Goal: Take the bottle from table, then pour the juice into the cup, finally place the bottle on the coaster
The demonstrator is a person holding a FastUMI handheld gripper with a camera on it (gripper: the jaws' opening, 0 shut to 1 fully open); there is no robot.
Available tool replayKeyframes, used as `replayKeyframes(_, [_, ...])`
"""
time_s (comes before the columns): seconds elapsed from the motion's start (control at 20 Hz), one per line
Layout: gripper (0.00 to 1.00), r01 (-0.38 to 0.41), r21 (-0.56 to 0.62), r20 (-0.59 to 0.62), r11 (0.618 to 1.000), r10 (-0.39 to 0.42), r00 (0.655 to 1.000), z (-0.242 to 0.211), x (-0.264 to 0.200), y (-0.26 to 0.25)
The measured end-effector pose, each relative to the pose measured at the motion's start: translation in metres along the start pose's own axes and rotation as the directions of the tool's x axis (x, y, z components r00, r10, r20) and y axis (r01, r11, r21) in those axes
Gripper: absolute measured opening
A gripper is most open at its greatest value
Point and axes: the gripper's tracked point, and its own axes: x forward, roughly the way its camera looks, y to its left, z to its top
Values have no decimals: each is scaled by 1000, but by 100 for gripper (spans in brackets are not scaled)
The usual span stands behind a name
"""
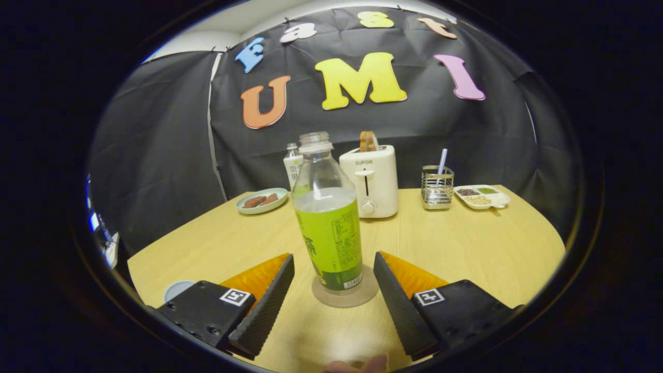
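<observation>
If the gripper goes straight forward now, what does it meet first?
Most likely the bottle, standing on the coaster just ahead, between the open fingers of the gripper. The toaster stands farther behind.

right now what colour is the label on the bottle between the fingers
Bright green with dark print, seen best in the gripper view on the bottle, which stands on the coaster.

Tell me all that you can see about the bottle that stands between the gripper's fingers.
The bottle is clear plastic with a green label around its lower body. It has no cap on its neck. It looks about half full of pale liquid. It stands upright on a round coaster on the wooden table. The gripper is open, one finger on each side of the bottle, neither touching it.
</observation>
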Motion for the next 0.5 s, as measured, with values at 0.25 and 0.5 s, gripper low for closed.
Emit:
replayKeyframes(0.25, [99, 81, -17, 107, 997, -79, 991, 17, -53, -16])
replayKeyframes(0.5, [99, 207, -44, 253, 977, -190, 949, 49, -126, -40])
